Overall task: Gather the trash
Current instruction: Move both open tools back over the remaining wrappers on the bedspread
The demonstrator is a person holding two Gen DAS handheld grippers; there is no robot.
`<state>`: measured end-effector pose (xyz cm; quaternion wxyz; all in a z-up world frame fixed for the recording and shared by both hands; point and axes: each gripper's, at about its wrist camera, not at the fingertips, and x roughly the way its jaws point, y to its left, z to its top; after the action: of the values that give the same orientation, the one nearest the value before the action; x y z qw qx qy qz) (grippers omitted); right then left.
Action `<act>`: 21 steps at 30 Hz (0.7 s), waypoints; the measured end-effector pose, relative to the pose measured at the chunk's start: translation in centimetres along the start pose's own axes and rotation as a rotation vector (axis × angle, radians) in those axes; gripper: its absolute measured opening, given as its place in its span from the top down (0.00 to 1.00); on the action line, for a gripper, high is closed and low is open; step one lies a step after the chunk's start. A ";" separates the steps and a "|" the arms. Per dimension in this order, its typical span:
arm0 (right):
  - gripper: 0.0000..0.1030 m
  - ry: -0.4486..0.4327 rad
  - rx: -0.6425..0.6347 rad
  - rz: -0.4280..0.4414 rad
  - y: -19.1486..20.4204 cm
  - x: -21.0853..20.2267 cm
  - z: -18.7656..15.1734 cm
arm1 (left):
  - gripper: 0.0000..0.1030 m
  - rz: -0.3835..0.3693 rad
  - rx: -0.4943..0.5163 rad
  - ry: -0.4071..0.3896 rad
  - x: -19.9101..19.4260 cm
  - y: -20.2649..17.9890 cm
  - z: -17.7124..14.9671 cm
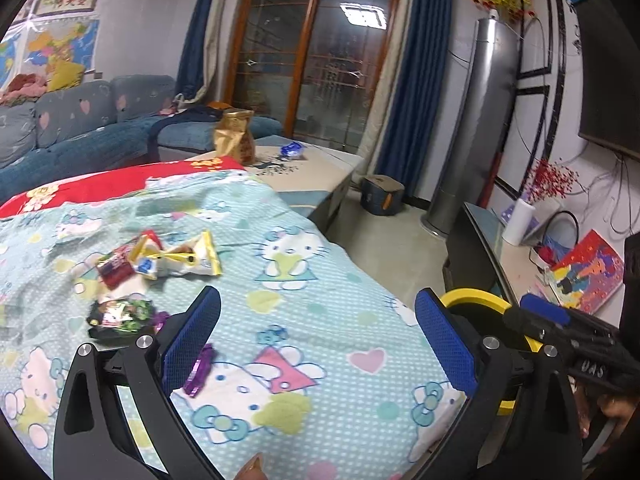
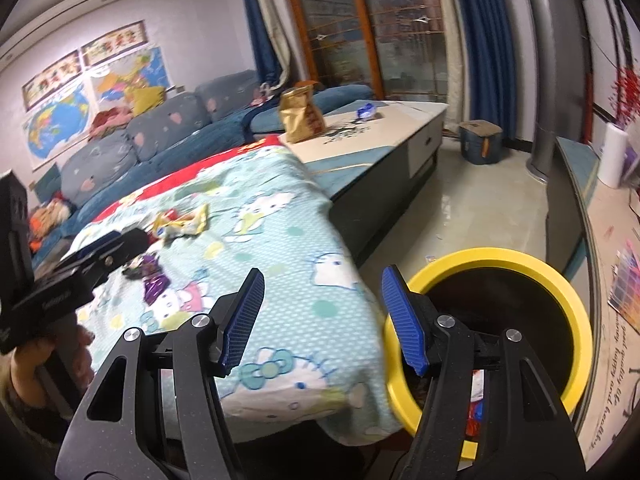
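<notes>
1. Left gripper (image 1: 318, 340) hovers over the Hello Kitty cloth (image 1: 320, 280), fingers wide, empty.
2. Right gripper (image 2: 322, 316) fingers wide, empty, at the cloth's edge beside the yellow-rimmed bin (image 2: 568, 292).
3. Snack wrappers (image 1: 160, 260) lie toward the cloth's far side; purple wrapper (image 1: 200, 370) nearer.

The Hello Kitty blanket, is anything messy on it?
Yes. Crumpled snack wrappers lie scattered on the Hello Kitty blanket, plus a purple wrapper and a dark packet. They belong in the yellow-rimmed bin beside it.
</notes>
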<state>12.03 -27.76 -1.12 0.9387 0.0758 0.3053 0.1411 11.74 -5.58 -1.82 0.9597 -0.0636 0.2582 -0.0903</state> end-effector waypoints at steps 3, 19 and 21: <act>0.48 0.011 -0.038 0.027 1.5 0.3 0.0 | 0.08 0.019 -0.014 -0.011 -0.5 1.0 0.1; 0.47 0.079 -0.195 0.143 9.1 3.3 -0.2 | 0.08 0.174 -0.134 -0.027 -2.2 8.6 -0.2; 0.47 0.098 -0.212 0.156 10.1 4.2 -0.3 | 0.08 0.205 -0.164 -0.017 -2.3 10.0 -0.4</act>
<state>12.86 -16.83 -1.34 0.9116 -0.0072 0.3273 0.2486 10.96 4.66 -2.74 0.9576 -0.1158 0.2620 0.0304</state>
